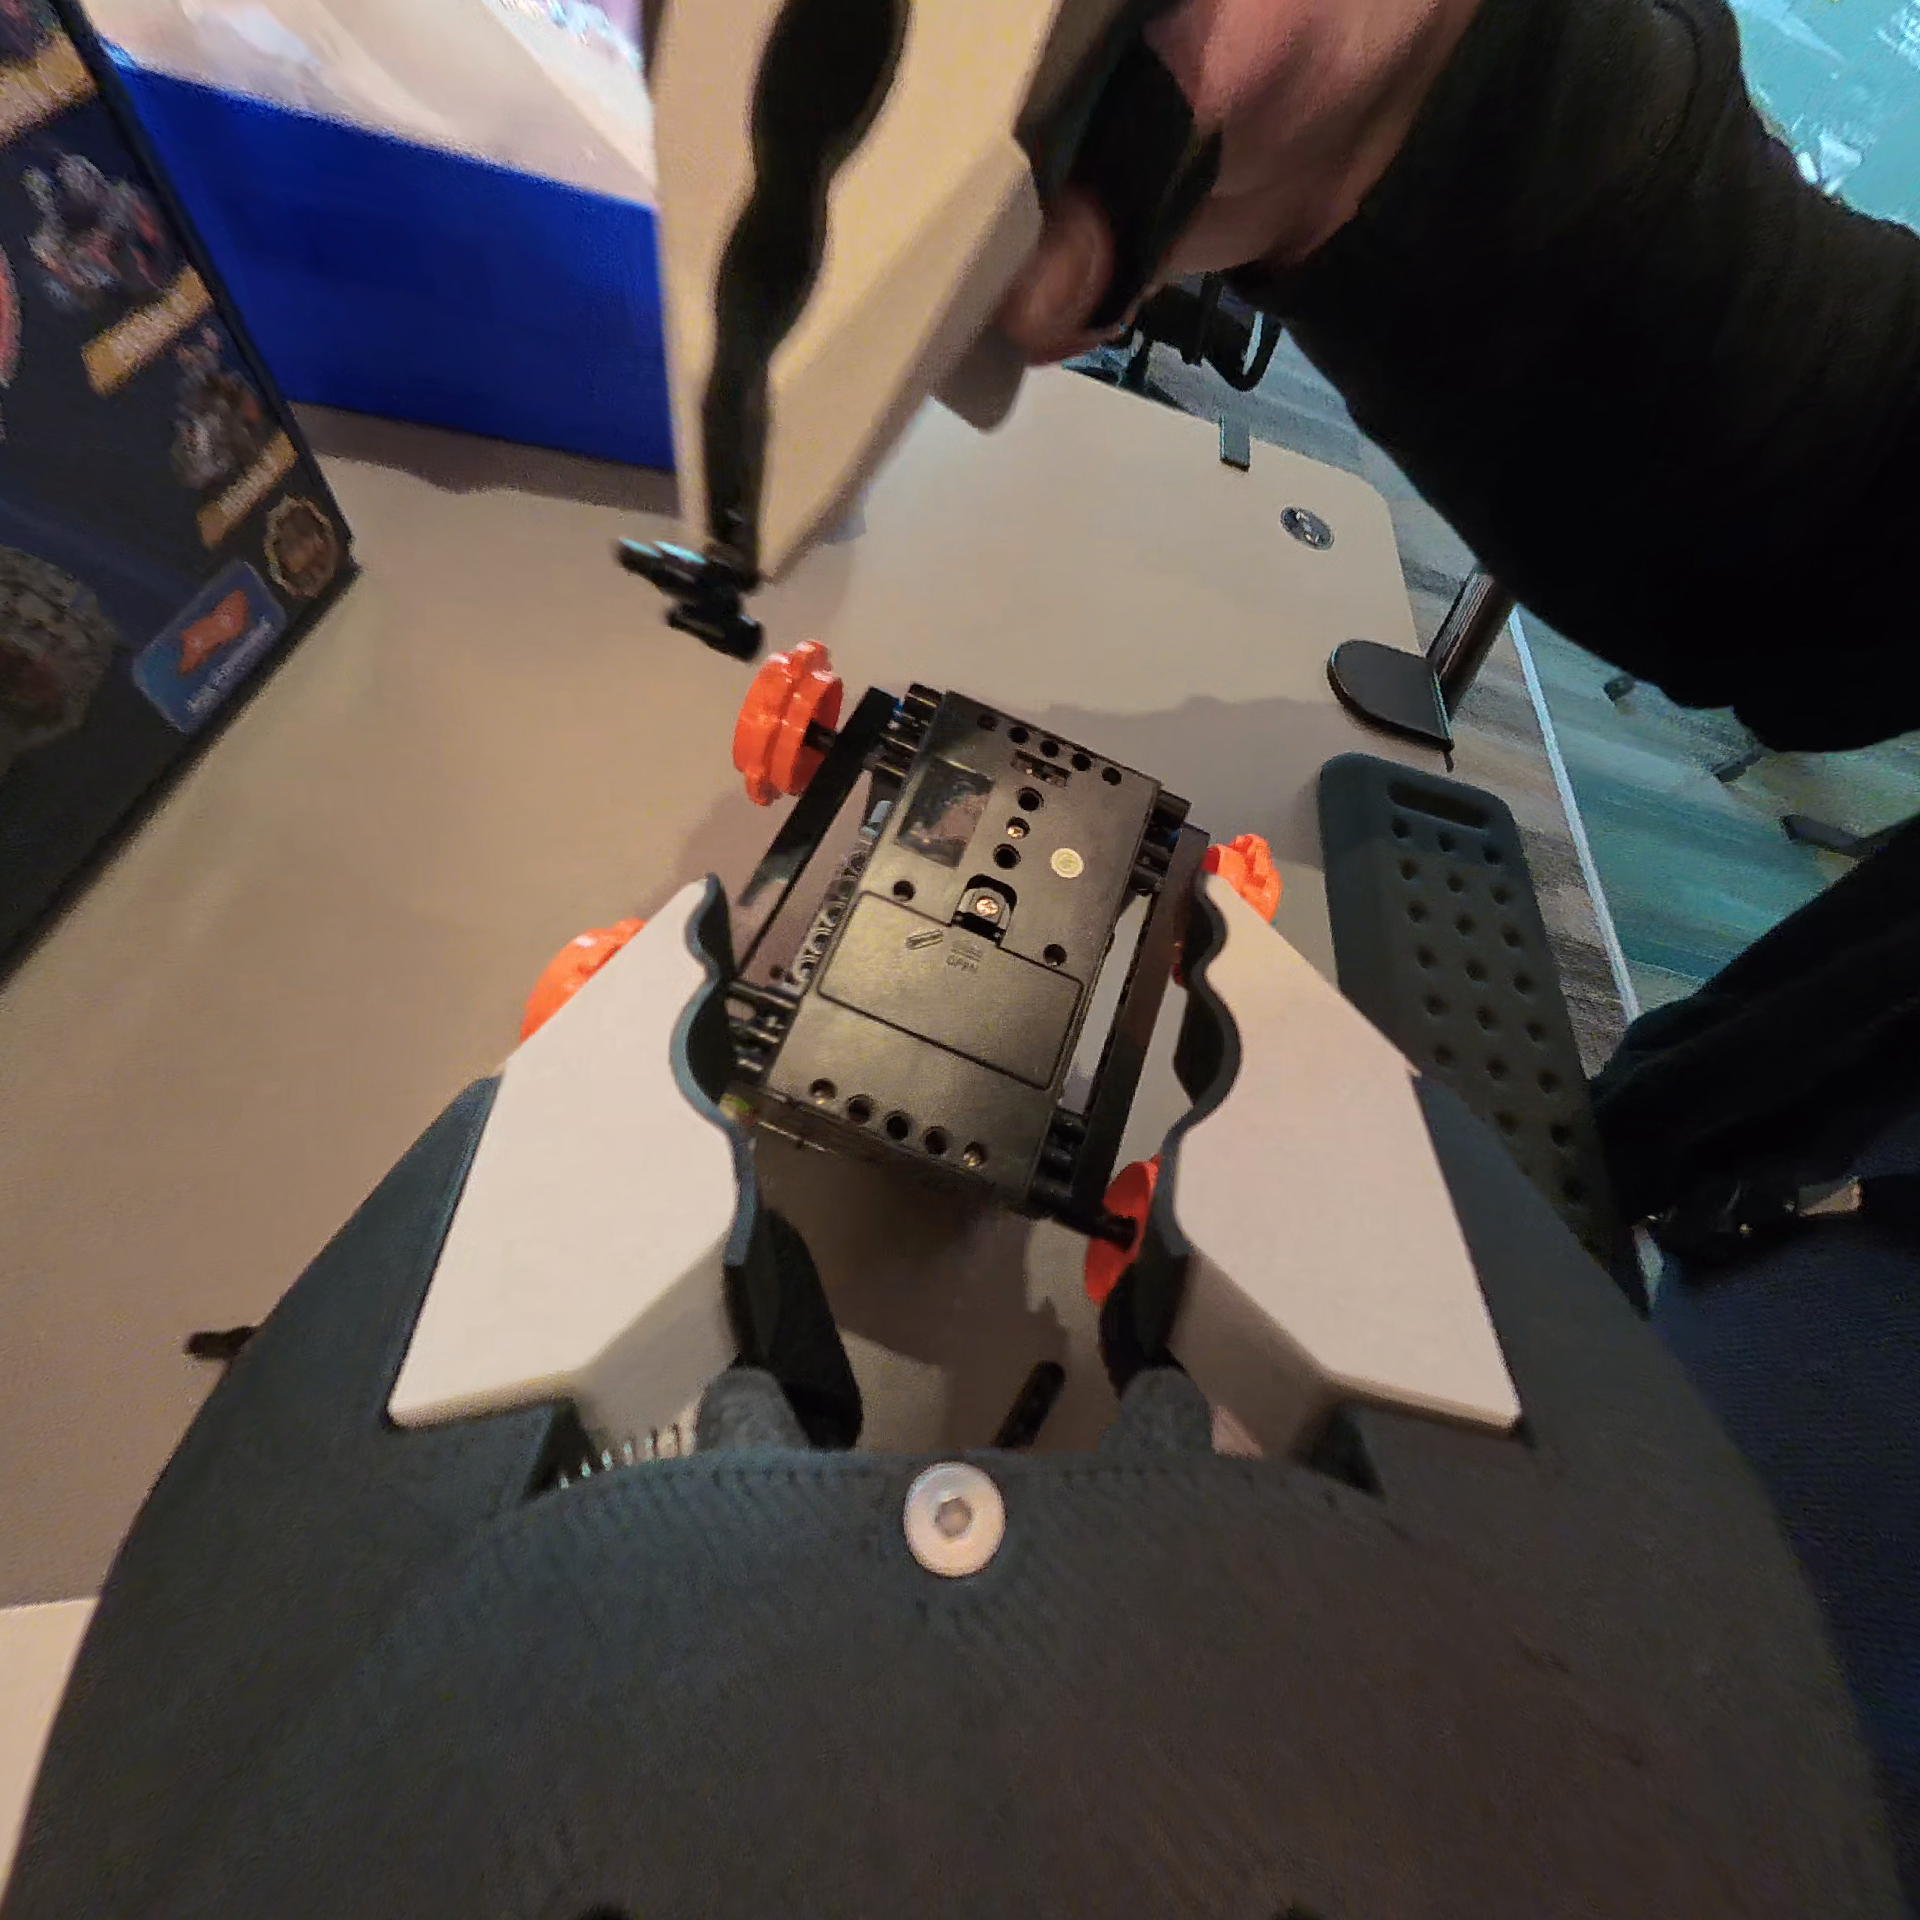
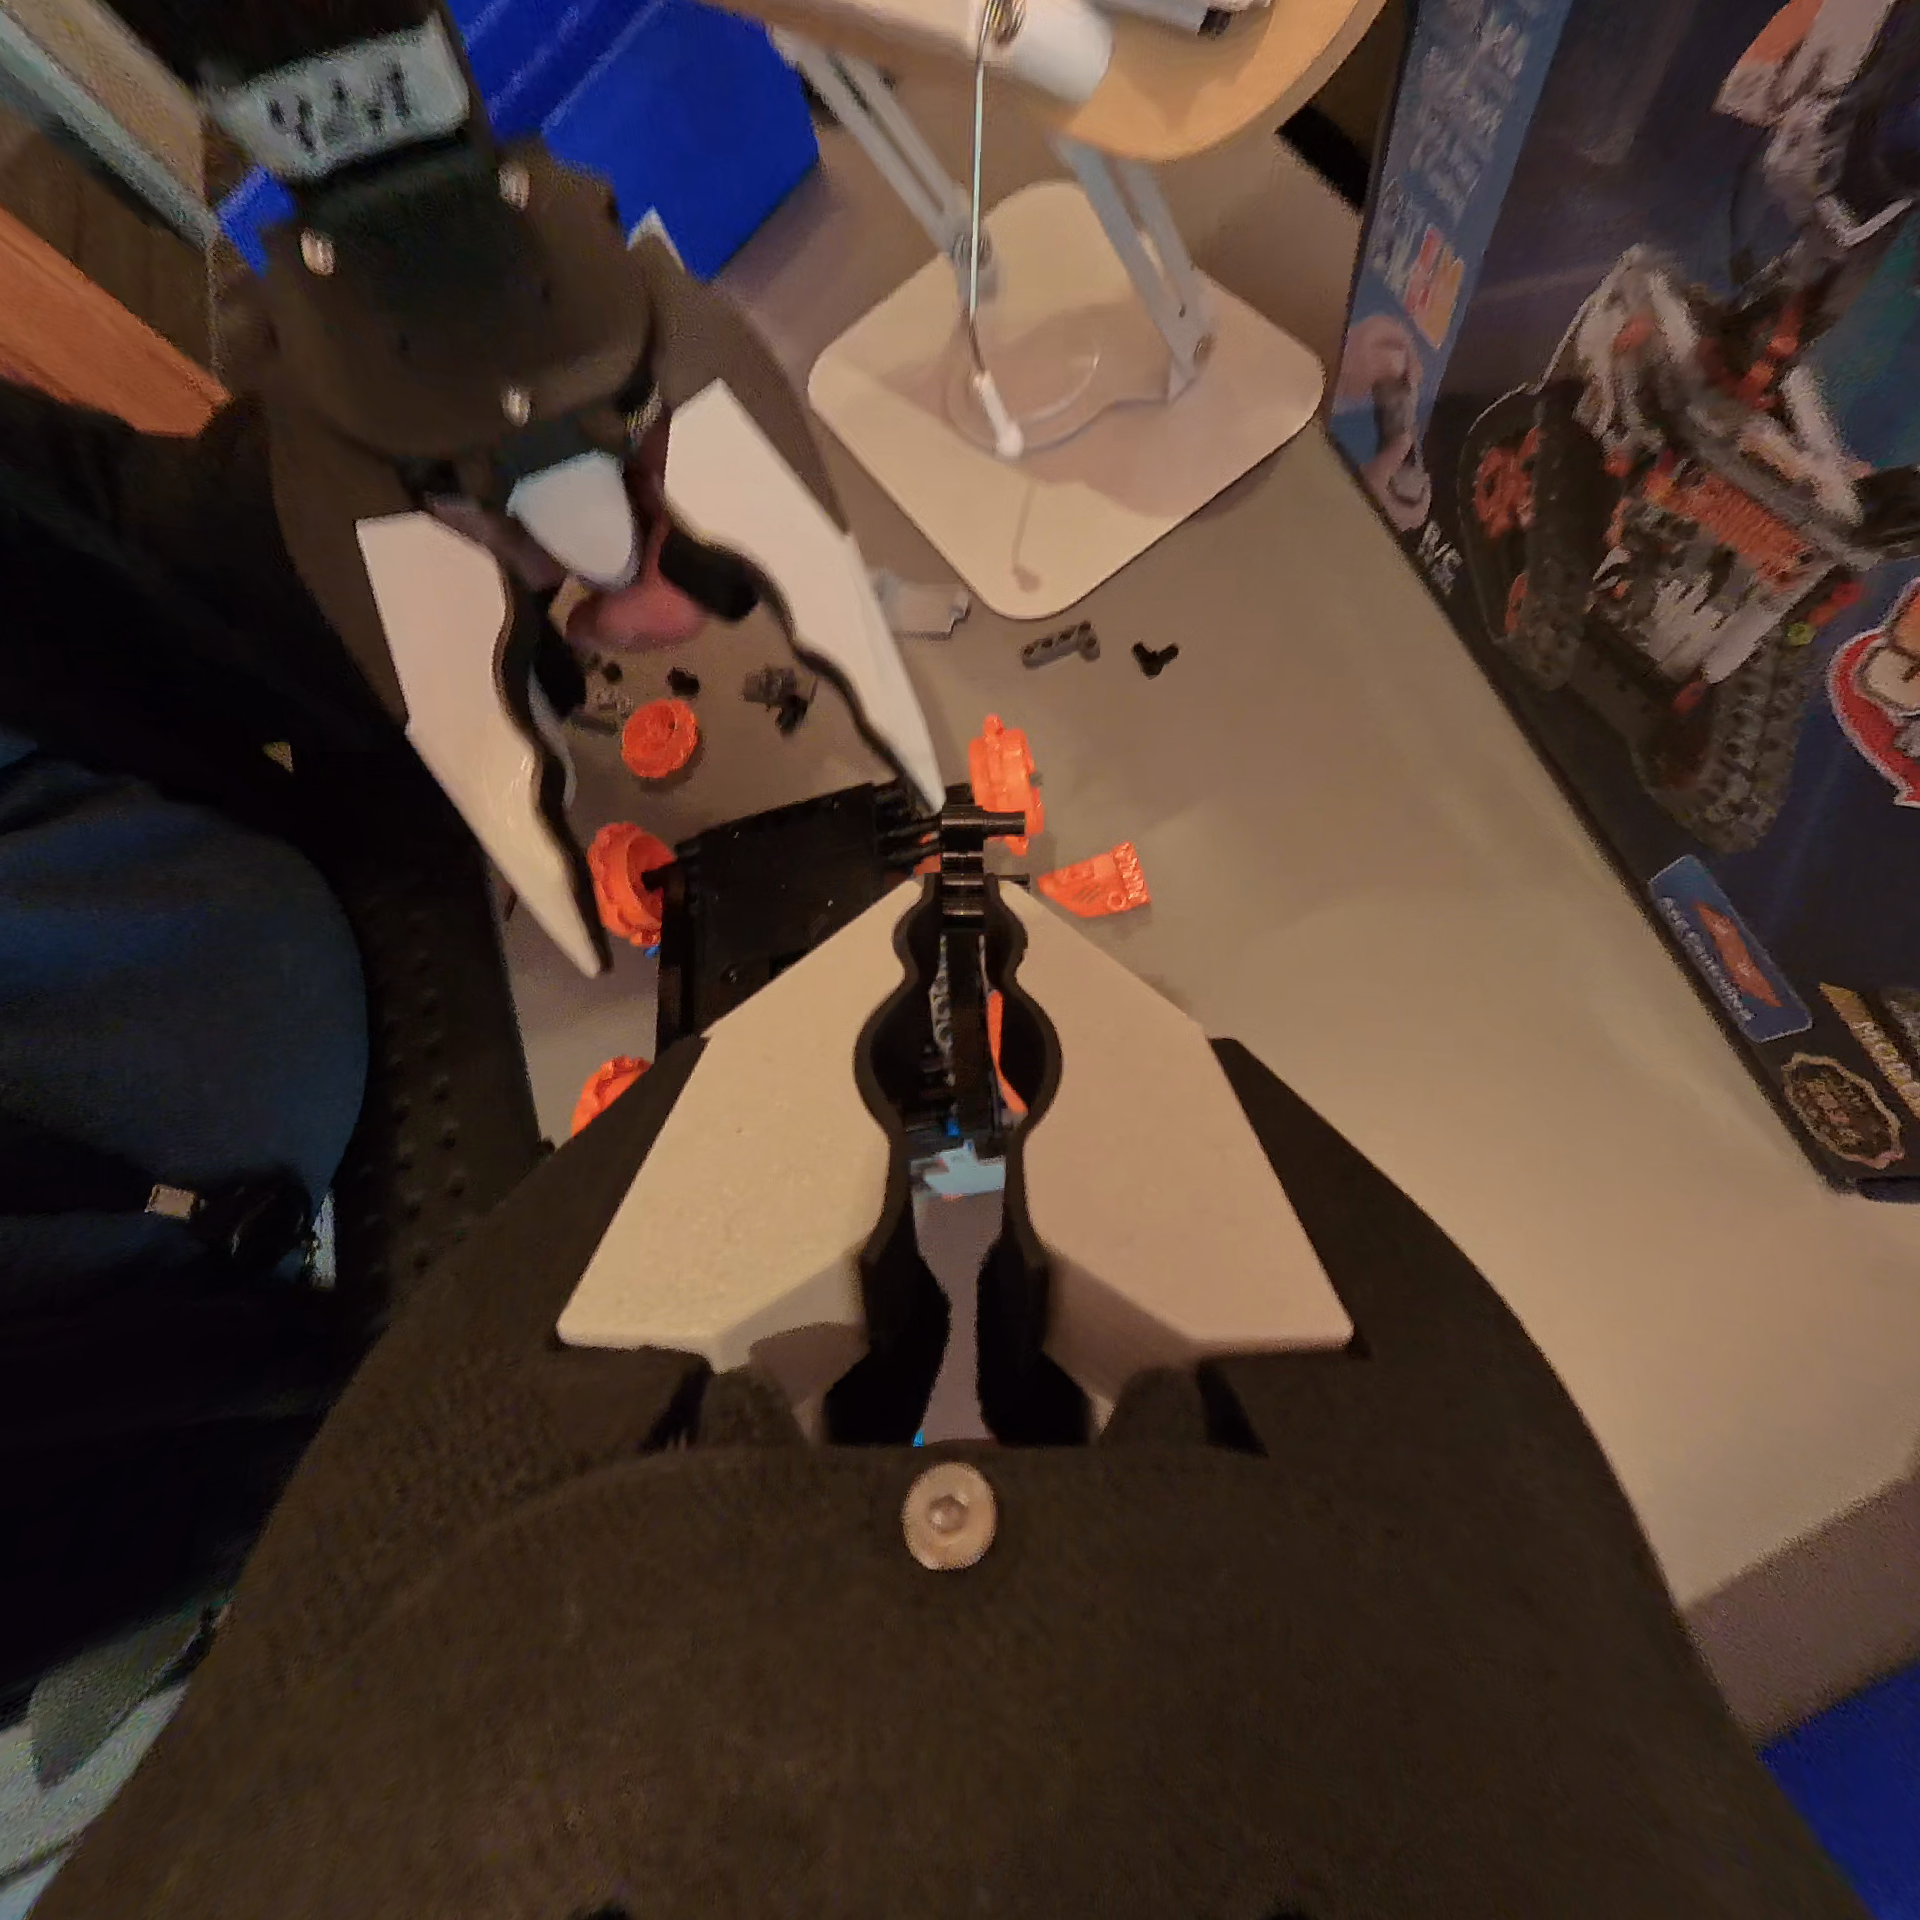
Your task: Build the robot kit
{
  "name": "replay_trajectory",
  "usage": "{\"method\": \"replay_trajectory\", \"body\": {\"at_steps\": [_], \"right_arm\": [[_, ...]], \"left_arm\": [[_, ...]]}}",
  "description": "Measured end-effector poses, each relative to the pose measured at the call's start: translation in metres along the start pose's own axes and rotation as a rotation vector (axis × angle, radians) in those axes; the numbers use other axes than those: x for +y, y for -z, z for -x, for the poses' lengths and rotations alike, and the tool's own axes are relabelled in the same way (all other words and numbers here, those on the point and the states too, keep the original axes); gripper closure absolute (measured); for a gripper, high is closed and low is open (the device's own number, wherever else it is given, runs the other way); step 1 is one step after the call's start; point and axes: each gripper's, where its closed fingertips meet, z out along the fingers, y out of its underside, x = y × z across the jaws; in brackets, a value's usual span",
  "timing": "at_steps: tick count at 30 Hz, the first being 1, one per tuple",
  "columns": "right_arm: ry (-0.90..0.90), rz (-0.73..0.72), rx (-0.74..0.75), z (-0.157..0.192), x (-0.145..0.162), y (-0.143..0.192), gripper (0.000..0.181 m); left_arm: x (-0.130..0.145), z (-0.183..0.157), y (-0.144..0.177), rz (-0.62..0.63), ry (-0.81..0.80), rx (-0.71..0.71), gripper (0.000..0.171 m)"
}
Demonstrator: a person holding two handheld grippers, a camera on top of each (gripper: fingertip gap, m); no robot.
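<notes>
Angled down over the grey tabletop (image 1: 312,935), left gripper (image 1: 961,966) spread wide, its white fingers (image 1: 613,1101) flanking a black block-built chassis with orange hub wheels (image 1: 966,935); contact with the frame sides cannot be told. Resting belly-up on the table, that chassis, between the fingers. Descending from above and beyond, right gripper (image 2: 961,899) clenched on a small black pinned connector piece (image 2: 971,842), held just over the chassis's far corner, a bare hand (image 1: 1226,166) in a black sleeve behind. No open containers; a dark-blue printed toy box (image 2: 1662,520) standing closed on the table, contents unseen. Scattered beside: loose orange wheel (image 2: 658,738), orange wedge piece (image 2: 1096,881), small black pins (image 2: 1153,657), white lamp base (image 2: 1195,416).
</notes>
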Motion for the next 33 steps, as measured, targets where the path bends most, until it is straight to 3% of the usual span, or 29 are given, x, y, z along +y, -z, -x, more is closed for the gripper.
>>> {"method": "replay_trajectory", "body": {"at_steps": [5, 9, 15, 18, 24, 33], "right_arm": [[0.041, 0.197, 0.024, 0.013, 0.019, -0.012, 0.177], [0.053, 0.335, 0.013, 0.017, 0.030, -0.022, 0.177], [0.040, 0.506, -0.092, 0.015, 0.036, -0.030, 0.177], [0.002, 0.556, -0.194, 0.017, 0.035, -0.032, 0.177], [-0.036, 0.636, -0.315, 0.019, 0.033, -0.034, 0.177], [-0.010, 0.694, -0.390, 0.028, 0.038, -0.030, 0.177]], "left_arm": [[-0.008, 0.019, 0.012, -0.004, -0.068, 0.002, 0.094], [0.004, 0.035, 0.005, 0.091, -0.142, 0.014, 0.094], [0.014, 0.053, 0.002, 0.044, -0.013, 0.014, 0.086], [0.014, 0.054, 0.008, -0.060, 0.121, 0.064, 0.088], [0.019, 0.067, 0.017, -0.284, 0.361, 0.155, 0.114], [0.029, 0.050, 0.004, -0.221, 0.318, 0.220, 0.139]]}}
